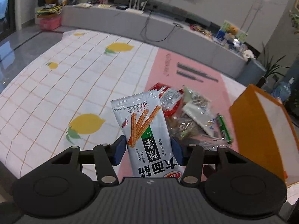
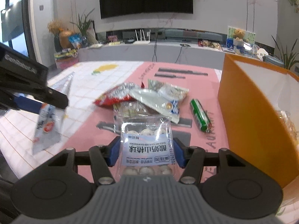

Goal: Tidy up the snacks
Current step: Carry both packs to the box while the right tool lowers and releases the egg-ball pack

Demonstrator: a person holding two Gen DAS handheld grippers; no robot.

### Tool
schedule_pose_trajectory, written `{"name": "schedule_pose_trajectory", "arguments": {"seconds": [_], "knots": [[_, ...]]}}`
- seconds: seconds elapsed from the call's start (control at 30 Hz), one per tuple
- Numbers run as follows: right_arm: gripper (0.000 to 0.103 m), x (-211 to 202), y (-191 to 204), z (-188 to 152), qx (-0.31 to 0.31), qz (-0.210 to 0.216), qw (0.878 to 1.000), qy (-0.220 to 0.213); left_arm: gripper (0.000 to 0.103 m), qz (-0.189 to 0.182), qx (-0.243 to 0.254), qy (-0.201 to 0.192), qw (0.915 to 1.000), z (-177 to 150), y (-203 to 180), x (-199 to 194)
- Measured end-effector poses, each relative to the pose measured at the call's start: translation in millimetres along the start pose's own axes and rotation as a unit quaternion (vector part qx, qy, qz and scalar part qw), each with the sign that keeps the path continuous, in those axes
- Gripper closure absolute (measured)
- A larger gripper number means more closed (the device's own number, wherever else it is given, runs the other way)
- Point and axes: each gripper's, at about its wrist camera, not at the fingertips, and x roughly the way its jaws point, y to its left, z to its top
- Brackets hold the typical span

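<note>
Clamping a grey spicy-strip packet (image 1: 147,130) between its blue pads, the left gripper (image 1: 147,149) lifts the upright pouch clear of the lemon-print tablecloth (image 1: 56,71). The right gripper (image 2: 146,147) pinches a clear tray of yogurt-coated hawthorn balls (image 2: 146,143), label upside down. The remaining snack pile (image 2: 145,99) lies at twelve o'clock beyond the right gripper, with a green roll (image 2: 200,115) at one o'clock and an orange box (image 2: 248,115) at three o'clock.

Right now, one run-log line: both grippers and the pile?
left gripper: shut on spicy-stick packet | right gripper: shut on hawthorn-ball pack | snack pile: on pink mat | orange bag: open, right
</note>
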Motion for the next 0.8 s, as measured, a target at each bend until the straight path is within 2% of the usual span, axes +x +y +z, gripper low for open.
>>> {"name": "schedule_pose_trajectory", "arguments": {"seconds": [0.2,0.5,0.63,0.8], "knots": [[0.046,-33.2,-12.1,25.8,0.023,0.014,0.999,-0.047,0.044,-0.034,0.035,-0.029,0.9984,4.6,-25.2,-18.6],[0.046,-87.8,-68.4,60.8,0.081,0.007,0.991,-0.104,0.044,-0.081,0.051,-0.053,0.9940,7.3,-53.9,-39.3],[0.046,-104.7,-97.4,68.6,0.088,-0.020,0.990,-0.109,0.044,-0.101,0.064,-0.052,0.9914,4.9,-67.3,-40.7],[0.046,-110.3,-136.0,71.9,0.108,-0.053,0.989,-0.091,0.044,-0.124,0.071,-0.038,0.9890,5.0,-84.8,-30.6]]}}
